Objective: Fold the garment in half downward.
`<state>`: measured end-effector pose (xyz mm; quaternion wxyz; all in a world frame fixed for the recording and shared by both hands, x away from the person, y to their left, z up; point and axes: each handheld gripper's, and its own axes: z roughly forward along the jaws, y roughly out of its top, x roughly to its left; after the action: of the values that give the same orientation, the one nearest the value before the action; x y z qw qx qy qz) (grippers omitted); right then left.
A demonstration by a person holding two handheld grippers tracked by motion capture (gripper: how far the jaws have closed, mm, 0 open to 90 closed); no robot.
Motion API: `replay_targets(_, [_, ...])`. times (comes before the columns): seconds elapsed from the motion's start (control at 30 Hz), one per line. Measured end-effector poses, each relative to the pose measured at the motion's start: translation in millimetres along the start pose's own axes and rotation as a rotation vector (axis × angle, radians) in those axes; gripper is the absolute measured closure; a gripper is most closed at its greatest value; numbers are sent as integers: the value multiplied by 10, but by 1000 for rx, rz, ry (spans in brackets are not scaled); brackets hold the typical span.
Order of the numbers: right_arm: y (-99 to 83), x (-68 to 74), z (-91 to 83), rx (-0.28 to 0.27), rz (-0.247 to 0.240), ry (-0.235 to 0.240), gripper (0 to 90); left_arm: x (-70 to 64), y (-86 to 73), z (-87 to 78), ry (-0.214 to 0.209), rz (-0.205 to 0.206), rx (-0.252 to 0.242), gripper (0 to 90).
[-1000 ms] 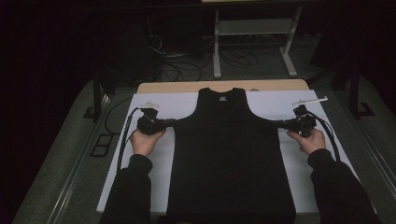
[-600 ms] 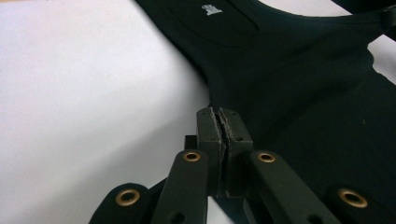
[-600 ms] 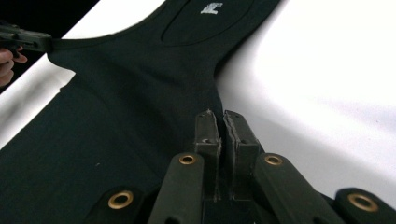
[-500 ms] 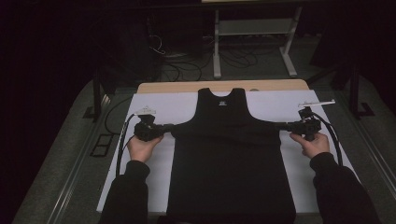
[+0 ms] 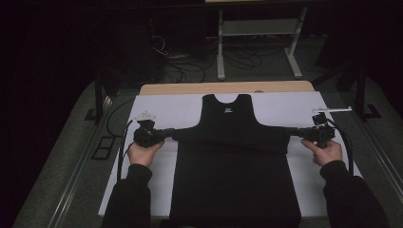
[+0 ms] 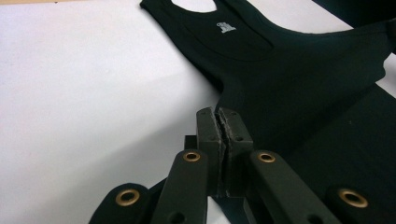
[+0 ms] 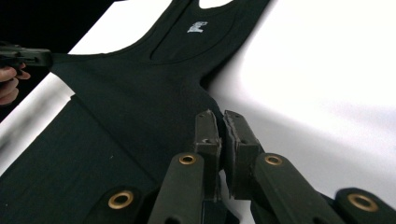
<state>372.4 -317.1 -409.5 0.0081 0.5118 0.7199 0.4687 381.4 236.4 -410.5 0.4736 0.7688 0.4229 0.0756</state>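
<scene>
Black tank top (image 5: 235, 161) spread flat on the white-covered worktop (image 5: 161, 107), neckline at the far end. Left hand-held gripper (image 5: 172, 133) clamped shut on the top's left side edge below the armhole; right hand-held gripper (image 5: 291, 133) likewise pinching its right edge.

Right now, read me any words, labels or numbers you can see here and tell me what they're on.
Small white print below the neckline of the black tank top: too small and blurred to read.
Nothing else carries writing: none on the white sheet, the left gripper or the right gripper.
</scene>
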Motion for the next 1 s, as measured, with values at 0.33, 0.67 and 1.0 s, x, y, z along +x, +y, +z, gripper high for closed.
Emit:
replay_targets(0.33, [-118,68,-111,-3,19,19,835,-107,-87,-99,-26,-16,-9,867])
replay_targets(0.67, [-284,96,-171,33,51,41,834,-212,-197,-162,-38,-23,13,867])
replay_targets(1.0, [-421,139,-189,95,67,53,834,-297,-315,-191,-53,-26,62,867])
